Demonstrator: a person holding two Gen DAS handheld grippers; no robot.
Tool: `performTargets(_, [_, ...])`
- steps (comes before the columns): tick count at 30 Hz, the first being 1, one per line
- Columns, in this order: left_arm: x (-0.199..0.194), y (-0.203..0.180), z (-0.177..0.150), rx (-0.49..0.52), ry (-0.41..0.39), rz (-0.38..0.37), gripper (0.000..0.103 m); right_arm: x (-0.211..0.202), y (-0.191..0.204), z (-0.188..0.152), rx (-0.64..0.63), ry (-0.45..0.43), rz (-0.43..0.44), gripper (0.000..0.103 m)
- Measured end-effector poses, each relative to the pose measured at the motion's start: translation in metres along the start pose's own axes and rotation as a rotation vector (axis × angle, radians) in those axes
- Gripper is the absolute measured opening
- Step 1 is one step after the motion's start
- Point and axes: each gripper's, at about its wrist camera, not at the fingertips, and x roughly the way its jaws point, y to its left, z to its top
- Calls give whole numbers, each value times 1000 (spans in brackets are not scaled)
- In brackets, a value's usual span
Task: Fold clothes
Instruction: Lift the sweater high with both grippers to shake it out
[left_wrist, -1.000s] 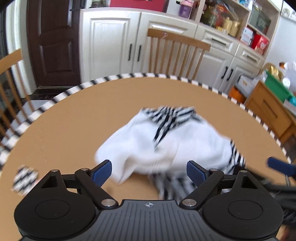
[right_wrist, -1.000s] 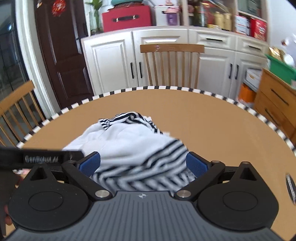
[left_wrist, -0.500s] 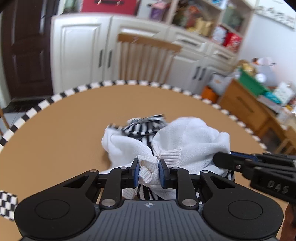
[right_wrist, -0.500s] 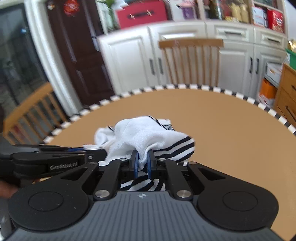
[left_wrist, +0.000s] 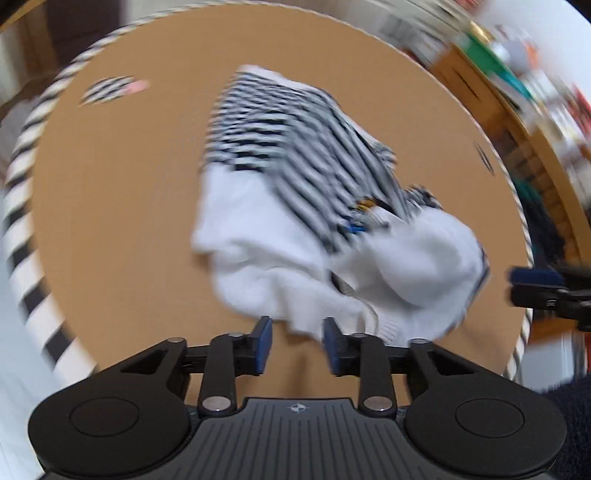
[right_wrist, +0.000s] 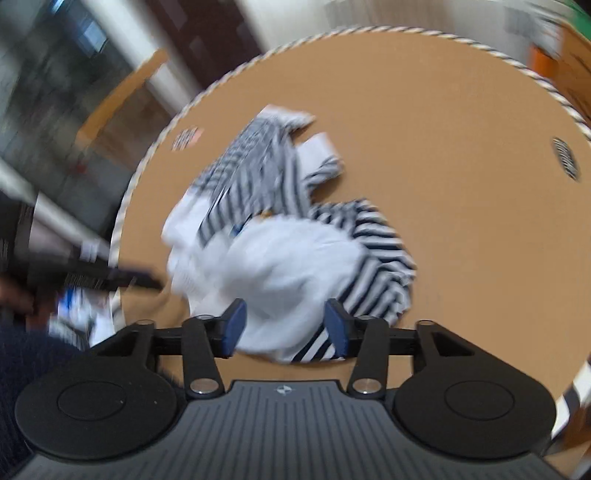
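between my two open grippers: one crumpled garment, released on the table.

nearest the lens, my left gripper (left_wrist: 297, 343) stands with its jaws apart, holding nothing; a white hem edge lies just beyond its pads. my right gripper (right_wrist: 282, 326) is likewise spread wide, with white cloth between and below its pads but not pinched. count: one garment (left_wrist: 314, 206), white knit with black-and-white striped panels, lying bunched near the middle of one round table (left_wrist: 122, 192) with a striped rim. judged handling: light, soft and limp, with no stiffness to hold a shape, so it will sag and drag when lifted. the best hold, in my judgement, is a ribbed hem or cuff edge, one per gripper, well apart. farther off, two small striped markers (right_wrist: 186, 138) sit on the table. motion blur hides finer detail.
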Motion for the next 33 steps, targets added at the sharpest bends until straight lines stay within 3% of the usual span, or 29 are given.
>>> performTargets(2, [0, 8, 11, -53, -70, 14, 71, 5, -5, 16, -6, -70, -5, 68])
performTargets(3, [3, 10, 16, -66, -100, 29, 73, 12, -4, 24, -32, -85, -2, 67])
performTargets(4, [8, 12, 20, -75, -113, 52, 73, 22, -2, 33, -66, -95, 6, 67])
performTargets(8, [28, 19, 33, -137, -49, 139, 68, 71, 19, 57, -183, -62, 17, 49])
performTargets(10, [32, 20, 28, -162, -78, 137, 65, 90, 23, 62, -206, -37, 21, 50])
performTargets(11, [35, 19, 26, -148, -102, 142, 56, 100, 21, 64, -208, -15, 6, 53])
performTargets(12, [39, 15, 24, -113, -123, 156, 46, 108, 20, 62, -211, 17, -11, 55])
performTargets(13, [43, 12, 24, -85, -136, 165, 22, 116, 18, 58, -217, 60, -28, 54])
performTargets(14, [47, 9, 26, -63, -140, 169, 13, 124, 15, 53, -223, 105, -38, 42])
performTargets(15, [51, 5, 29, -46, -141, 178, 13, 128, 14, 48, -233, 135, -36, 23])
performTargets(16, [54, 2, 33, -32, -139, 190, 12, 126, 15, 43, -248, 143, -24, 19])
performTargets(17, [57, -2, 40, -6, -138, 204, 12, 123, 17, 38, -263, 157, -2, 12])
performTargets(21, [90, -29, 89, 157, -125, 220, 11, 108, 36, 14, -227, 211, 152, 11])
performTargets(23, [113, -59, 119, 300, -92, 166, 11, 106, 52, 6, -226, 199, 204, 12])
performTargets(26, [138, -118, 146, 577, -78, 25, 11, 101, 63, 8, -213, 156, 241, 13])
performTargets(28, [135, -145, 154, 689, -103, 8, 15, 92, 58, 10, -209, 151, 227, 17])
performTargets(29, [131, -157, 158, 733, -116, 10, 20, 86, 55, 11, -212, 152, 210, 26])
performTargets(30, [123, -161, 162, 748, -137, 20, 24, 77, 50, 11, -223, 145, 191, 34])
performTargets(33, [89, -130, 168, 655, -218, 58, 45, 42, 27, 15, -270, 90, 141, 35])
